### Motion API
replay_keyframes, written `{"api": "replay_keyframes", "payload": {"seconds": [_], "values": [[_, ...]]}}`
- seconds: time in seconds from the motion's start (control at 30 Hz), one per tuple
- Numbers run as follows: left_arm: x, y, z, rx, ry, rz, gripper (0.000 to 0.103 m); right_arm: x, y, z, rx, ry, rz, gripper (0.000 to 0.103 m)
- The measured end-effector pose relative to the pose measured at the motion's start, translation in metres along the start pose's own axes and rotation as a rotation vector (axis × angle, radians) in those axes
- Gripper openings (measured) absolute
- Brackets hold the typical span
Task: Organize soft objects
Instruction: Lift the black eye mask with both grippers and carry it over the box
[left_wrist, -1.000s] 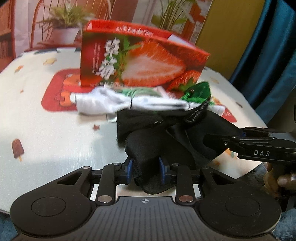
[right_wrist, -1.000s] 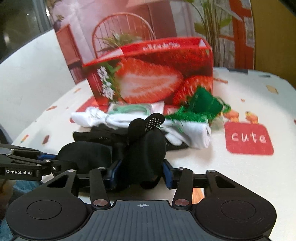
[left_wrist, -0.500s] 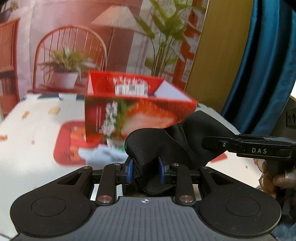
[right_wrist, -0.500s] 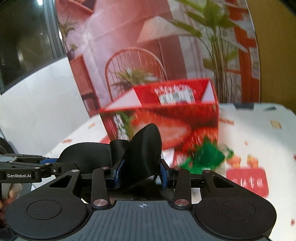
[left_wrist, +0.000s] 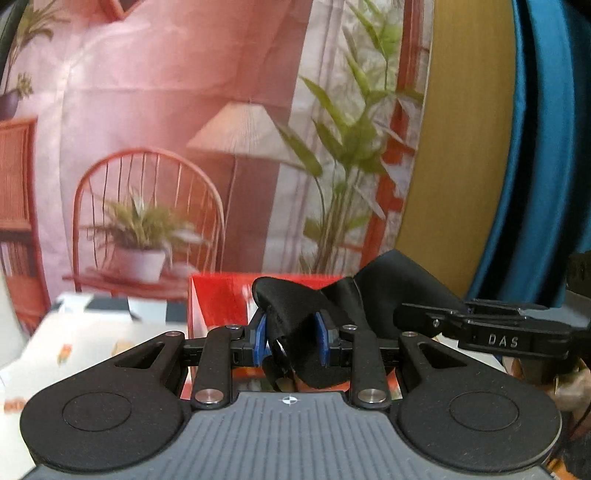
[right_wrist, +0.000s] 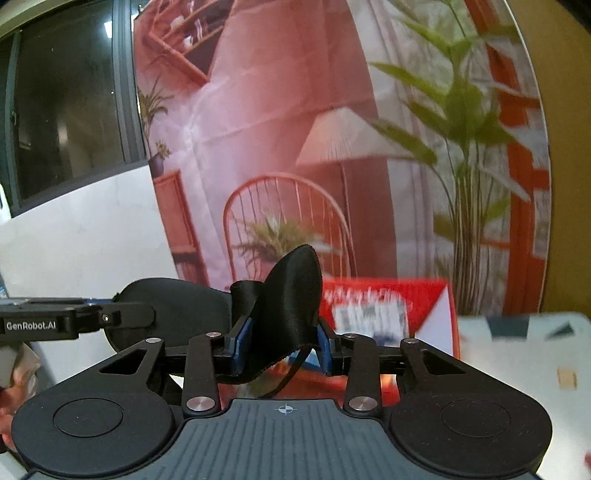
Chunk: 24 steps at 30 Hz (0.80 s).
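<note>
A soft black satin eye mask (left_wrist: 295, 317) hangs in the air, stretched between the two hand-held tools. The left gripper (left_wrist: 291, 341) has its blue-padded fingers (left_wrist: 260, 339) closed on one padded end of the mask, the fabric bunched and folded up between them, with a thin black strap dangling just below. The right gripper (right_wrist: 280, 347) pinches the other end in the same way, its blue pads (right_wrist: 240, 345) pressed against a fold that rises to a rounded point above the jaws. From the left wrist view the right tool comes in from the right edge, marked "DAS"; from the right wrist view the left tool comes in from the left edge, marked "GenRobot.AI", with the far lobe of the mask (right_wrist: 173, 299) behind its tip. Beyond and below the mask stands an open red cardboard box (left_wrist: 218, 299) on a white patterned tablecloth (left_wrist: 85, 332). Behind the table hangs a pink printed backdrop (left_wrist: 166, 92) showing a chair, a lamp and potted plants, with a blue curtain (left_wrist: 546, 147) at the right.
</note>
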<state>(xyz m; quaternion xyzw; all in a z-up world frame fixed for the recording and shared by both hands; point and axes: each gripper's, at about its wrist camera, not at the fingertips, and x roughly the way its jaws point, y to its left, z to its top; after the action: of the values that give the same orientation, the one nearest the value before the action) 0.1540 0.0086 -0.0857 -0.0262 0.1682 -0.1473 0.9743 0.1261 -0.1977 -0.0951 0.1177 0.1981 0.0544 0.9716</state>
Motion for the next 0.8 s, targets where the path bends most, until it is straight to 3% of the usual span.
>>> {"api": "replay_keyframes", "payload": {"seconds": [0.2, 0.33, 0.5, 0.63, 0.8], "values": [[0.034, -0.007, 0.028, 0.084, -0.056, 0.045, 0.029, 0.033, -0.015, 0.028, -0.007, -0.048, -0.031, 0.033], [0.065, -0.007, 0.036, 0.120, -0.039, 0.059, 0.029, 0.053, -0.029, 0.034, -0.007, -0.052, -0.066, 0.033], [0.110, 0.003, 0.027, 0.108, 0.074, 0.065, 0.029, 0.085, -0.051, 0.022, 0.028, 0.024, -0.110, 0.033], [0.142, 0.020, 0.011, 0.031, 0.220, 0.050, 0.029, 0.109, -0.063, -0.001, 0.082, 0.130, -0.122, 0.033], [0.156, 0.033, -0.003, 0.018, 0.293, 0.036, 0.029, 0.125, -0.074, -0.023, 0.119, 0.211, -0.133, 0.034]]}}
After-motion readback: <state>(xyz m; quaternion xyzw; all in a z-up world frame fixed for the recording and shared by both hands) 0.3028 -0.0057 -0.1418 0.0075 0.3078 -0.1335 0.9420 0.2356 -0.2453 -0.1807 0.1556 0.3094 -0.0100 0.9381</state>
